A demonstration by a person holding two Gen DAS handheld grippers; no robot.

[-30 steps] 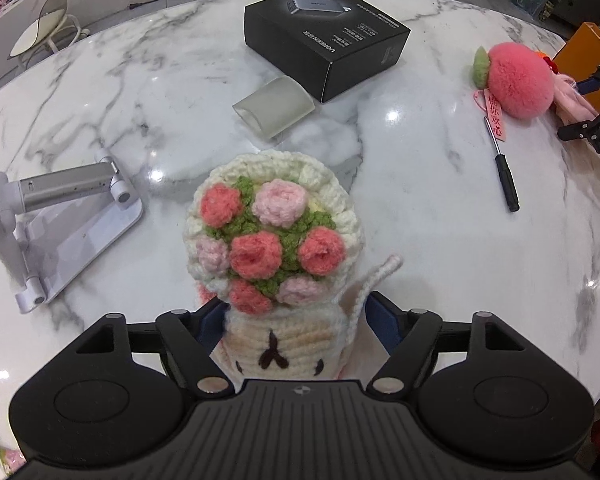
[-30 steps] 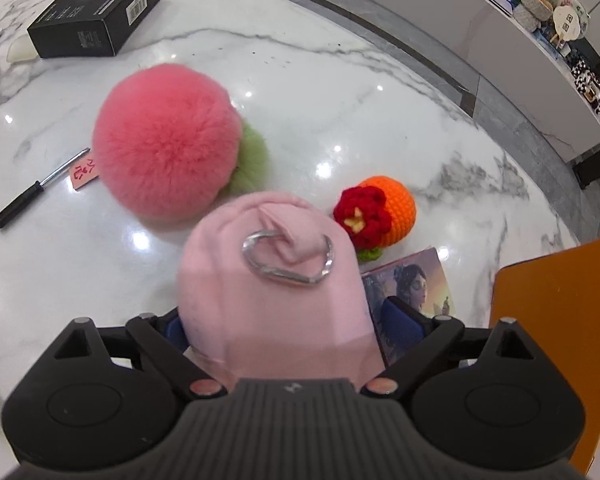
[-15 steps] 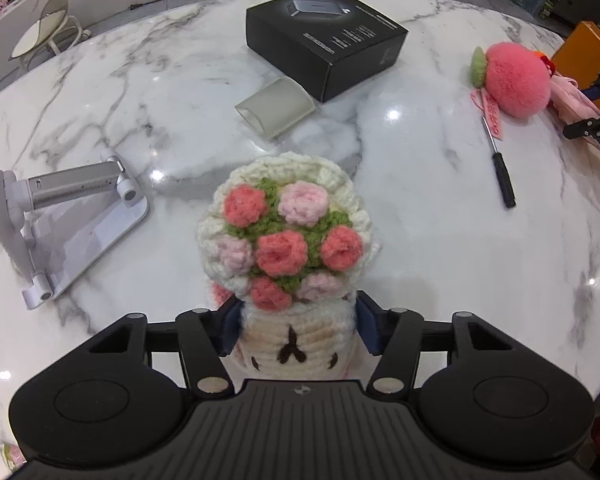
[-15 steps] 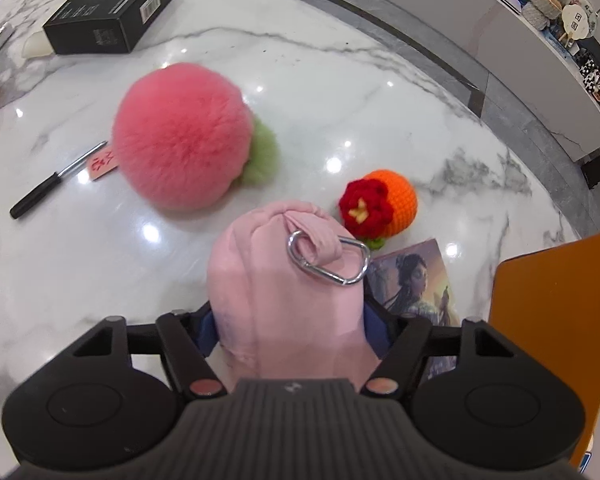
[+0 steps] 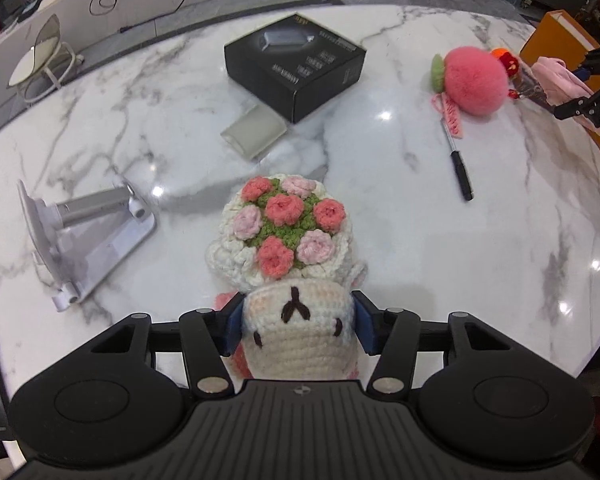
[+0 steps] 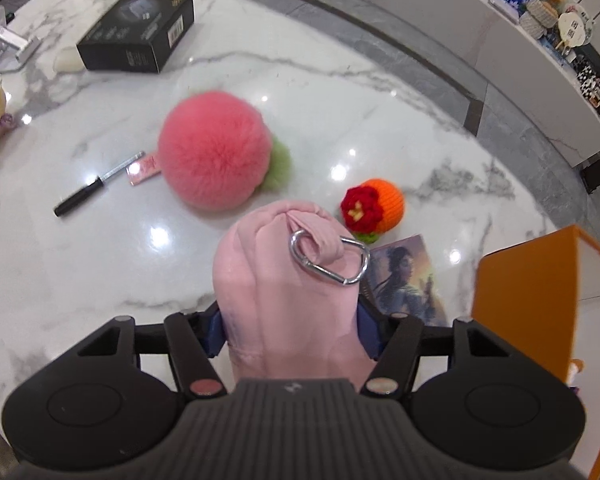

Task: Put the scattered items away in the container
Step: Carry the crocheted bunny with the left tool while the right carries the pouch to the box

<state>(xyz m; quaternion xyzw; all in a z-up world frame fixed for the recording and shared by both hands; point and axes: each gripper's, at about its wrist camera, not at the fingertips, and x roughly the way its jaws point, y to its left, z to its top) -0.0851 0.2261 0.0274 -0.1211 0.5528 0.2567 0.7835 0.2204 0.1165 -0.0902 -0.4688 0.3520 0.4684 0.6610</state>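
A cream crochet doll (image 5: pixel 284 224) with a cap of pink and coral flowers sits between the blue pads of my left gripper (image 5: pixel 299 326). The jaws are closing and press its head from both sides, above the marble table (image 5: pixel 420 260). My right gripper (image 6: pixel 293 332) is closing on a pink fabric pouch (image 6: pixel 268 264) with a silver carabiner (image 6: pixel 328 256), and its pads squeeze the pouch. The orange container (image 6: pixel 528 304) stands at the right, beside that gripper.
On the table lie a fluffy pink peach pompom (image 6: pixel 214 156), a crochet orange with a red flower (image 6: pixel 374 204), a picture card (image 6: pixel 404 276), a black pen (image 5: pixel 458 168), a black box (image 5: pixel 296 64), a translucent case (image 5: pixel 254 132) and a white phone stand (image 5: pixel 80 240).
Both grippers closed onto their items and rose from the table: the doll and the pouch now hang higher, and the table looks further away in both views.
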